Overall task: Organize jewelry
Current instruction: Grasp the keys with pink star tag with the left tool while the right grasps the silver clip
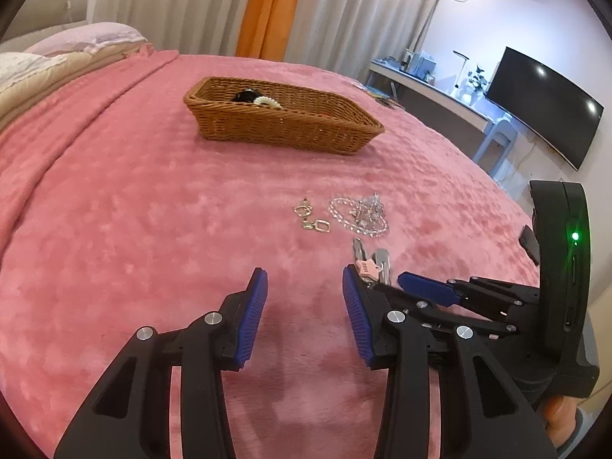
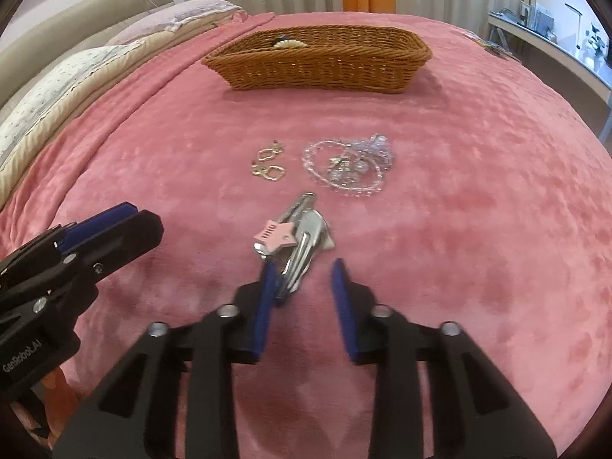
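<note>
On the pink blanket lie silver hair clips with a pink star [image 2: 292, 237] [image 1: 369, 264], two gold earrings [image 2: 267, 162] [image 1: 313, 216] and a clear bead bracelet with crystal pieces [image 2: 348, 166] [image 1: 359, 214]. A wicker basket [image 2: 317, 65] [image 1: 283, 126] stands beyond them, holding a black and a cream piece [image 1: 256, 99]. My right gripper [image 2: 302, 267] is open, its fingertips at the near end of the hair clips, the left fingertip touching them. My left gripper [image 1: 304, 279] is open and empty, just left of the clips.
Pillows [image 2: 65, 76] and a headboard lie at the left. A desk [image 1: 432, 88] with a monitor [image 1: 543, 103] stands to the right of the bed. Curtains hang behind.
</note>
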Demonstrator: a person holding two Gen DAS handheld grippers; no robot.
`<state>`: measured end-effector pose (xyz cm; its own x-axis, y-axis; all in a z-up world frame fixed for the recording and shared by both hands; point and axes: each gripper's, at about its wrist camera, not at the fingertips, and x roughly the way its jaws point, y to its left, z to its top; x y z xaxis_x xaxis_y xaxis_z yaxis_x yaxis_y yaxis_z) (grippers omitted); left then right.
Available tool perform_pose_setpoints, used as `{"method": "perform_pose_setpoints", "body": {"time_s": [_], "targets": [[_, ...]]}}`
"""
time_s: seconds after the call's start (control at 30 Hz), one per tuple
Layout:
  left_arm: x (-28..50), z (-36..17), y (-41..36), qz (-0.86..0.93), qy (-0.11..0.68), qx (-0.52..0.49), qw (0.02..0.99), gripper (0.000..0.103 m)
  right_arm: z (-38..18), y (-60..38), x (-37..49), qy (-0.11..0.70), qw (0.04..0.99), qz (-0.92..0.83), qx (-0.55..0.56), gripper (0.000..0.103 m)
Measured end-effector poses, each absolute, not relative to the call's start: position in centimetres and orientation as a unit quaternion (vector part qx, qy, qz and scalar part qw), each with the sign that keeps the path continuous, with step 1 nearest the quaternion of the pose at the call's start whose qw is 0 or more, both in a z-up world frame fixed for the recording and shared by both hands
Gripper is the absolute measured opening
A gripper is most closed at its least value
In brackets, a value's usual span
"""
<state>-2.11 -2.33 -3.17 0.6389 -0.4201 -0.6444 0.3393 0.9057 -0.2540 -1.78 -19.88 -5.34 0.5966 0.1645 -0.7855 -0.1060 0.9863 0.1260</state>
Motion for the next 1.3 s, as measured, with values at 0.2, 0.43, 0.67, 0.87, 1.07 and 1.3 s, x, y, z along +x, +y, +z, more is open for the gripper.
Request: {"method": "perform_pose_setpoints", "body": {"time_s": [0.2,0.43,0.67,0.87,1.07,1.3], "targets": [[-1.8,-3.4,-3.9,-0.234,0.380,-0.041,0.894,0.040,-5.1,-22.3,-1.5,0.446,0.891,0.067,0.052,0.010],[-1.3,-4.4,-8.4,-0.253,0.403,0.026,0.879,0.040,-4.8,-25.2,-1.2,0.445,0.892,0.048,0.066,0.010],[0.6,-5.8,-10.3,-0.238,0.426,0.033,0.872,0.037,-5.3,-26.4,-0.5,0.448,0.889,0.064,0.062,0.011],[0.9,-6.6,-8.8,-0.258,0.414,-0.022,0.873,0.036,-6.1,-27.3,-0.3,0.429,0.896,0.078,0.090,0.015],[0.6,-7.0,-9.0,-0.254,0.401,-0.020,0.880,0.036,-6.4,-27.6,-0.2,0.415,0.900,0.088,0.099,0.023],[1.0,-7.1,-8.9,-0.249,0.404,-0.021,0.880,0.036,-6.4,-26.0,0.1,0.411,0.908,0.066,0.054,0.028]]}}
